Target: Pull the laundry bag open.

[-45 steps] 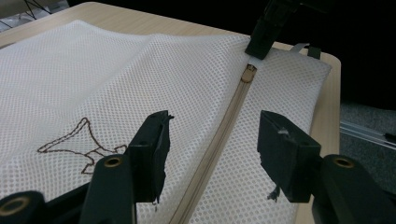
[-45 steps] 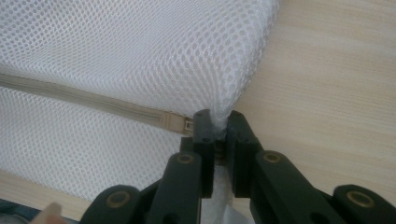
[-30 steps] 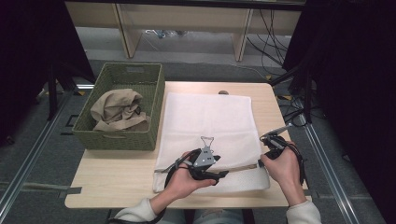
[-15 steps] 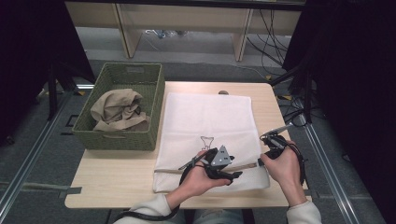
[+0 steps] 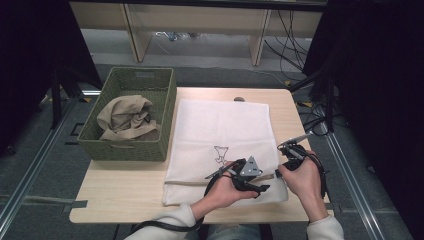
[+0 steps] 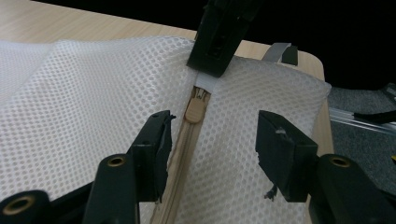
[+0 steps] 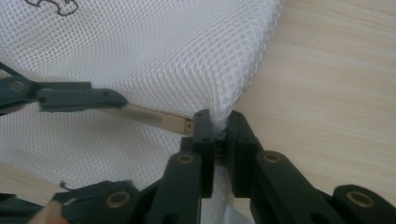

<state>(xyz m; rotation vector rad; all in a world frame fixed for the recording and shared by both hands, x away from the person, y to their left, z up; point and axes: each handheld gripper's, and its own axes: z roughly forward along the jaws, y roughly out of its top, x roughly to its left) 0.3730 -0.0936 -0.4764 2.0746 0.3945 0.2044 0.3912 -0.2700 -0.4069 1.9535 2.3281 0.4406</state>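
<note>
On the table (image 5: 125, 192), near edge: we see a white mesh bag (image 5: 222, 130) lying flat.
Writing: we read none; a small dark line drawing (image 5: 220, 153) marks the bag, too small to make out.
Bag's look: honeycomb netting, beige zipper (image 6: 180, 154) with a tan pull tab (image 6: 193, 112).
Right tool (image 7: 215, 135): clenched on the bag's corner, where the zipper ends.
Left tool (image 6: 212, 140): released, jaws just been closing, straddling the zipper short of the tab.
Basket (image 5: 165, 107): green wicker, left of the bag, holding what seems crumpled tan cloth (image 5: 125, 117).
</note>
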